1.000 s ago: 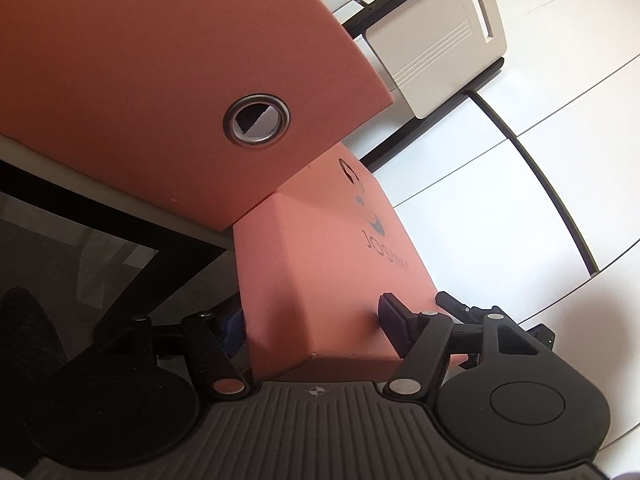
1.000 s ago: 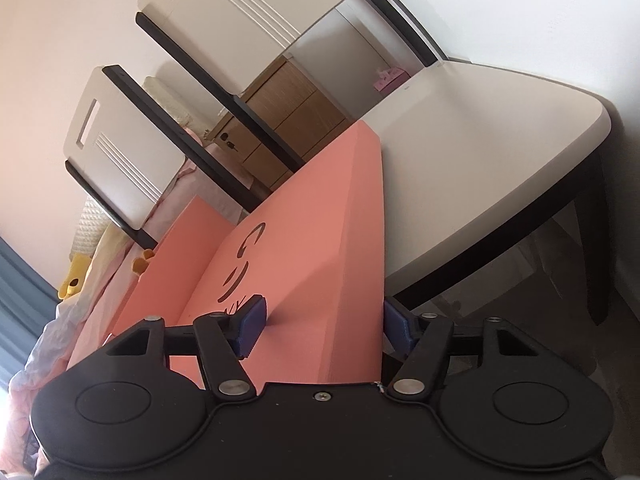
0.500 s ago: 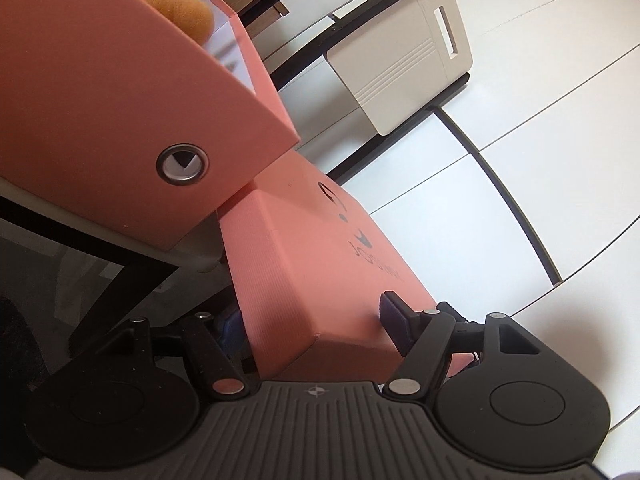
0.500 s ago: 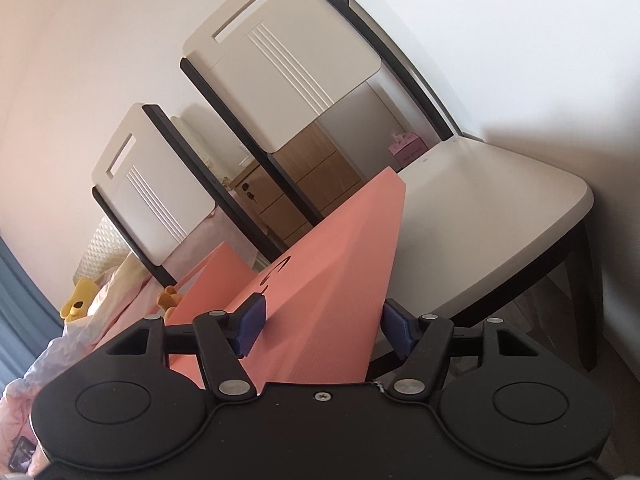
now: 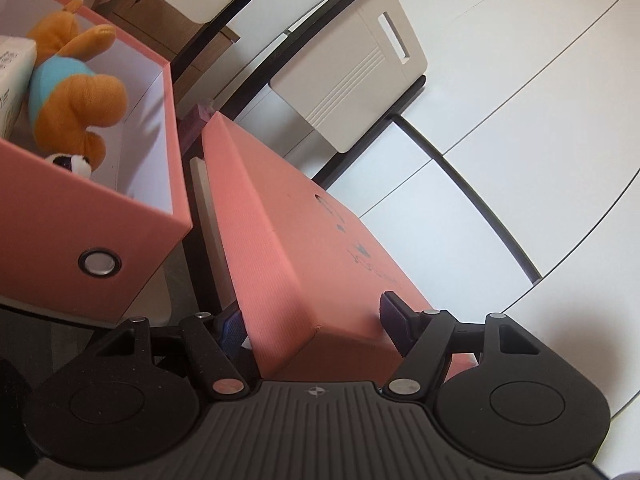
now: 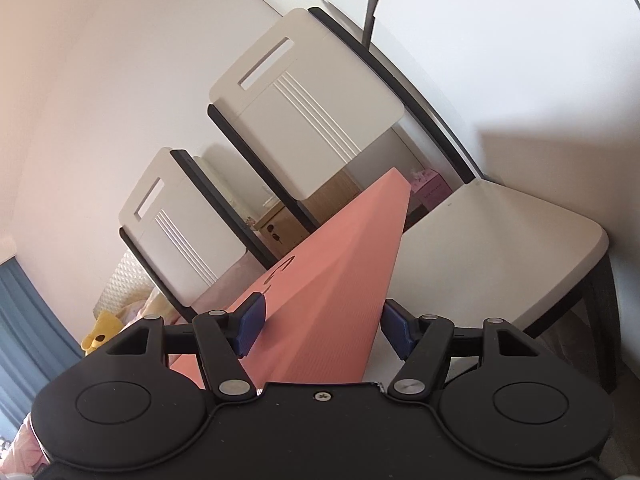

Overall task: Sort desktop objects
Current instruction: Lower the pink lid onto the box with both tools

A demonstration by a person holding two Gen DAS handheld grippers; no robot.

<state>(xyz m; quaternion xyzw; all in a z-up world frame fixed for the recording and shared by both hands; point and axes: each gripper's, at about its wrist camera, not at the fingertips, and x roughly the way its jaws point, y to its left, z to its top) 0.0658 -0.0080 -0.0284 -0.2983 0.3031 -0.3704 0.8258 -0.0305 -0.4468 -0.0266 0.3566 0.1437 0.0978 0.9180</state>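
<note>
Pink box lid (image 5: 304, 248): long, shallow, coral-pink card with dark print on its top face; in the left wrist view its long axis runs from the bottom centre of the frame up toward the upper left, far end near centre-top; in the right wrist view the same pink box lid (image 6: 340, 280) tapers from the bottom centre up to a corner right of centre, held tilted in the air in front of the chairs.

Left hand-held gripper (image 5: 316, 326): jaws set partly apart, pinching the near end of the lid; the right pad lies on the printed top face, the left pad sits against the lid's other side, partly hidden.

Right hand-held gripper (image 6: 322, 324): jaws likewise part-spread, clamped on the lid's opposite end; blue fingers (image 6: 250, 326) press either side of the card.

Pink storage box (image 5: 92, 240): open, upper left of the left wrist frame, just beside the lid; metal grommet on its front wall; holds an orange plush toy (image 5: 74, 88) in a blue shirt.

Cream chairs (image 6: 308, 96): two backs and one seat, centre and right of the right wrist frame.
</note>
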